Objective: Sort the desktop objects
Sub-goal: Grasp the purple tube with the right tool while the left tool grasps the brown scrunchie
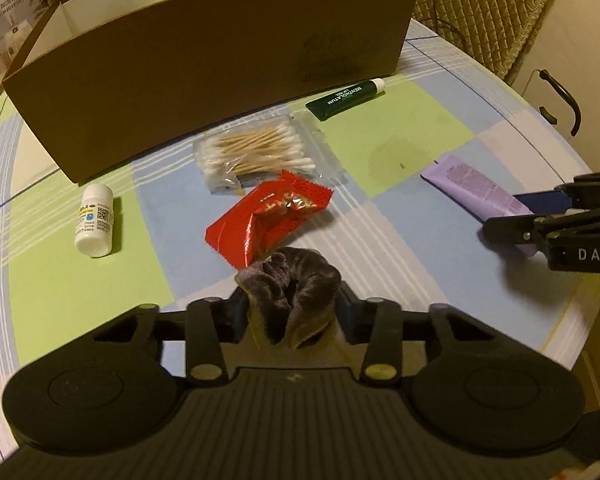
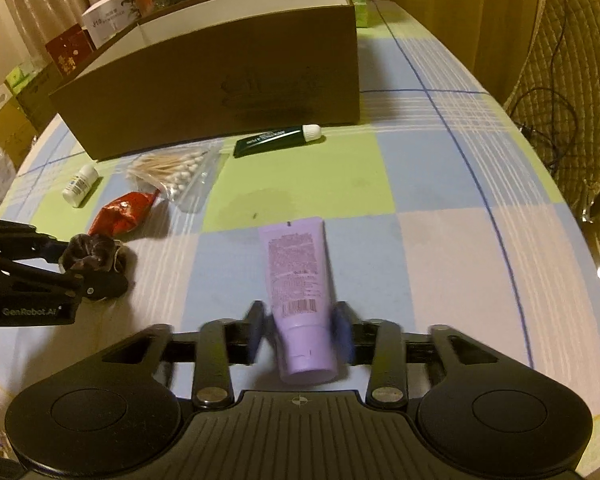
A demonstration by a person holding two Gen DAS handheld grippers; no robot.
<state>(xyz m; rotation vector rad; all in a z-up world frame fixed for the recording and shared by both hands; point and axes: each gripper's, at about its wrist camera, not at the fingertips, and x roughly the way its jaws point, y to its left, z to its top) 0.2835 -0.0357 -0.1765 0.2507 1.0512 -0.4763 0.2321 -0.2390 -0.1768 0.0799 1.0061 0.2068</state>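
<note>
A dark velvet scrunchie (image 1: 288, 280) is bunched between the fingers of my left gripper (image 1: 292, 300), which is shut on it just above the checked tablecloth. The right wrist view shows the same grip at the left edge, the scrunchie (image 2: 90, 254) sitting in the left gripper (image 2: 100, 270). A lilac tube (image 2: 296, 264) lies flat, cap end toward me, between the fingers of my right gripper (image 2: 300, 328). The jaws straddle the tube near its cap, blurred, with a small gap on the left side. From the left wrist view, the right gripper (image 1: 512, 216) sits over the lilac tube (image 1: 476, 192).
A long brown cardboard box (image 1: 220, 60) stands open-topped at the back. In front of it lie a green tube (image 1: 346, 98), a bag of cotton swabs (image 1: 256, 152), a red snack packet (image 1: 268, 216) and a small white bottle (image 1: 94, 220). A padded chair (image 2: 572, 80) stands to the right.
</note>
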